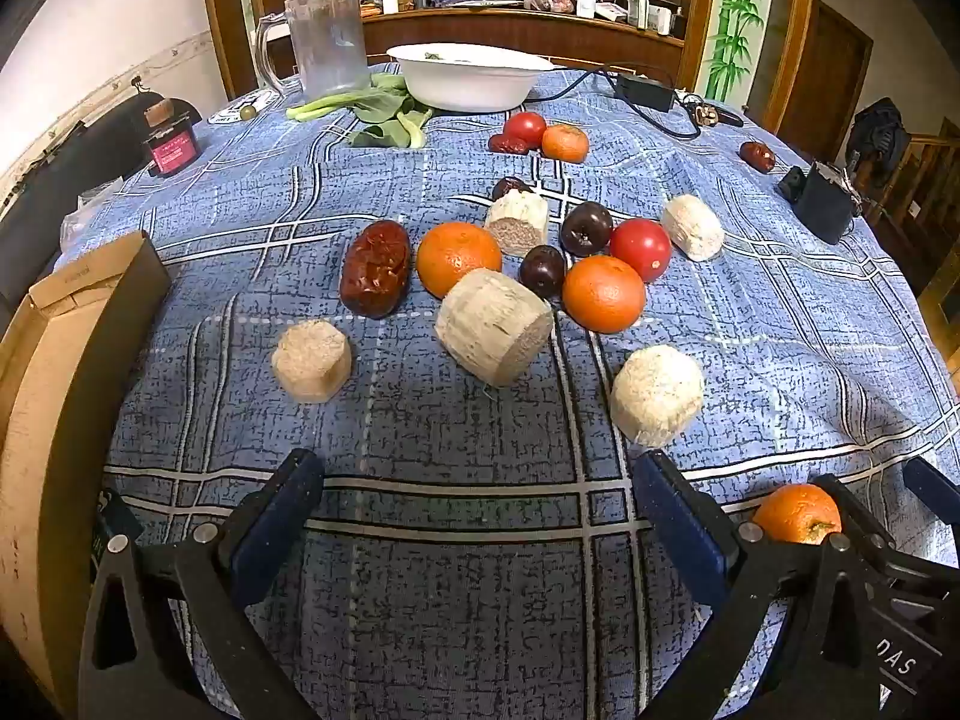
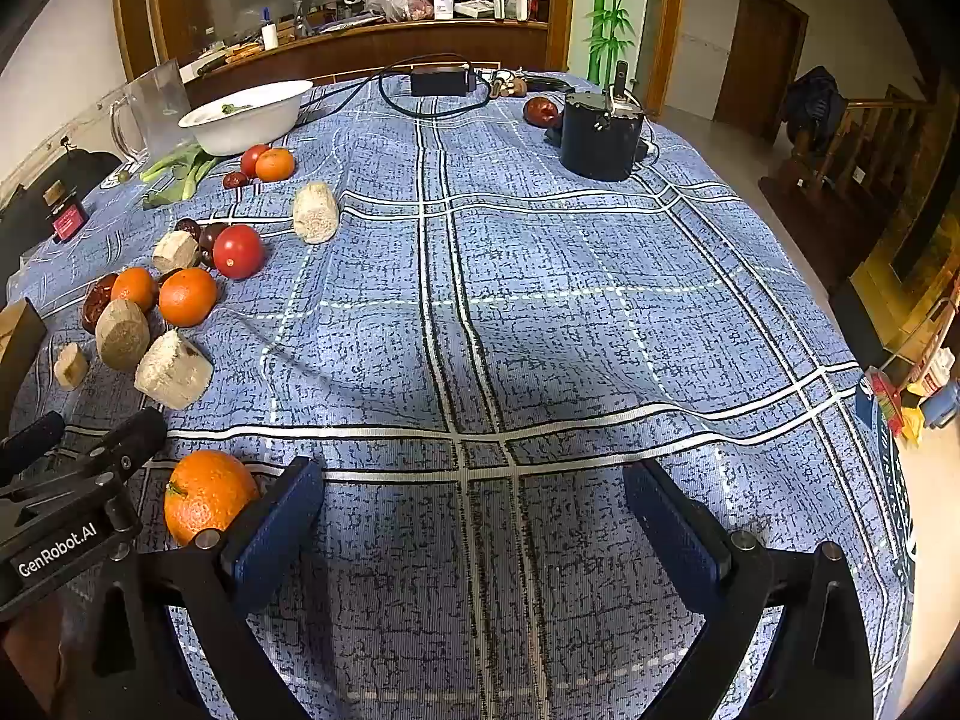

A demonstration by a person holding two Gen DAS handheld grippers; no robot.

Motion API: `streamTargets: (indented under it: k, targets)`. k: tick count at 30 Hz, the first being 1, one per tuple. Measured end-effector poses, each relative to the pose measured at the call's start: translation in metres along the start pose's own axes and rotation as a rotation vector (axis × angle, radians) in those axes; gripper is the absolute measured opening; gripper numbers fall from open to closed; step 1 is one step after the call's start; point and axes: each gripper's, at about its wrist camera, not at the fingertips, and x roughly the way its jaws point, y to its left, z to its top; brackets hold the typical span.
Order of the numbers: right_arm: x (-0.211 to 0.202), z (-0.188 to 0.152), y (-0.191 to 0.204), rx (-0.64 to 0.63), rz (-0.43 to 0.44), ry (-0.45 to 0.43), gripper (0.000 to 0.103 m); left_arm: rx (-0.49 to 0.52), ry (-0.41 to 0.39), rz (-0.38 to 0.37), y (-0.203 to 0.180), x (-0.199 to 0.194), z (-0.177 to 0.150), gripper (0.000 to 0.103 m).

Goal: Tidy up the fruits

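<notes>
Fruit lies scattered on the blue checked tablecloth (image 1: 468, 432): two oranges (image 1: 458, 257) (image 1: 603, 293), a red tomato (image 1: 641, 248), dark plums (image 1: 585, 228), a big wrinkled red date (image 1: 375, 267) and several pale sugarcane chunks (image 1: 493, 335). My left gripper (image 1: 480, 501) hovers open over bare cloth in front of this pile, nothing between its blue pads. A lone orange (image 2: 207, 495) sits just left of my right gripper (image 2: 474, 507), which is also open and empty over bare cloth. A tomato and an orange (image 1: 564, 143) lie farther back by the white bowl (image 1: 468, 81).
A cardboard box (image 1: 54, 372) stands at the left table edge. At the back are a clear plastic jug (image 1: 327, 39), leafy greens (image 1: 384, 114), a power adapter with cable (image 2: 441, 81) and a dark cylindrical device (image 2: 600, 132). The table's right edge drops to the floor.
</notes>
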Motion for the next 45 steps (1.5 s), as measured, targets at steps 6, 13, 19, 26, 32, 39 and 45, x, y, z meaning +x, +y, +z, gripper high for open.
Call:
streamTargets:
  k: [6, 13, 19, 26, 32, 39, 45]
  targets:
    - [0.0, 0.0, 0.0, 0.0, 0.001, 0.002, 0.102, 0.001, 0.001, 0.001, 0.0, 0.0, 0.0, 0.103]
    - [0.0, 0.0, 0.0, 0.0, 0.001, 0.002, 0.102, 0.001, 0.002, 0.001, 0.0, 0.0, 0.0, 0.103]
    - [0.0, 0.0, 0.0, 0.0, 0.001, 0.002, 0.102, 0.001, 0.002, 0.001, 0.0, 0.0, 0.0, 0.103]
    - [0.0, 0.0, 0.0, 0.001, 0.0, 0.003, 0.102, 0.001, 0.002, 0.001, 0.0, 0.0, 0.0, 0.103]
    - [0.001, 0.0, 0.001, 0.001, 0.0, 0.003, 0.102, 0.001, 0.027, 0.003, 0.001, 0.0, 0.003, 0.103]
    - [0.0, 0.001, 0.001, 0.016, -0.007, 0.061, 0.102, 0.039, 0.123, -0.026, 0.004, 0.005, 0.011, 0.102]
    - [-0.002, 0.006, -0.001, 0.044, -0.029, 0.096, 0.101, -0.029, 0.132, -0.091, 0.027, -0.033, 0.011, 0.083]
